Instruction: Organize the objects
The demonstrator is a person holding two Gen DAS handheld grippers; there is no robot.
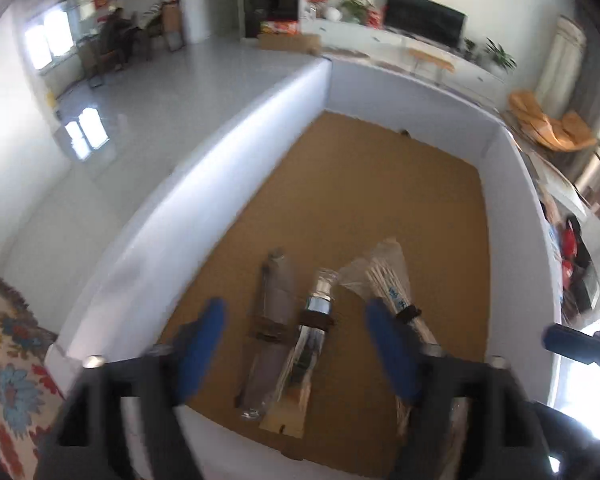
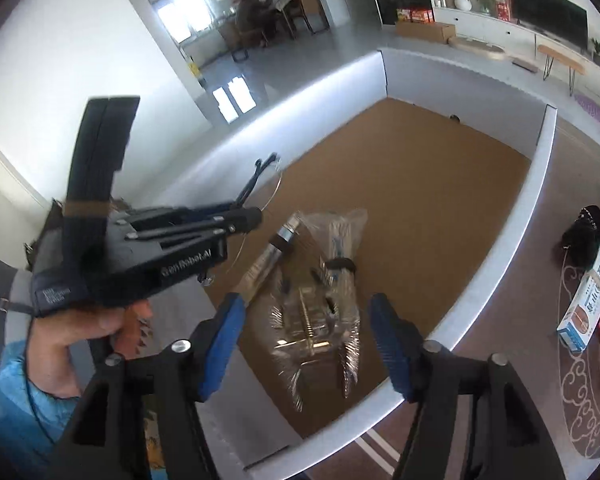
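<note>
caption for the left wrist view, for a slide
Open left gripper above three wrapped packs on the brown pen floor.

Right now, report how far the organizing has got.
Done: three clear-wrapped packs lie side by side on the brown floor of the white-walled box: a grey one, a silver-capped one and a bundle of sticks. In hand: nothing; the left gripper and right gripper hover with open jaws. Left: unclear; loose items lie outside on the rug.
</note>
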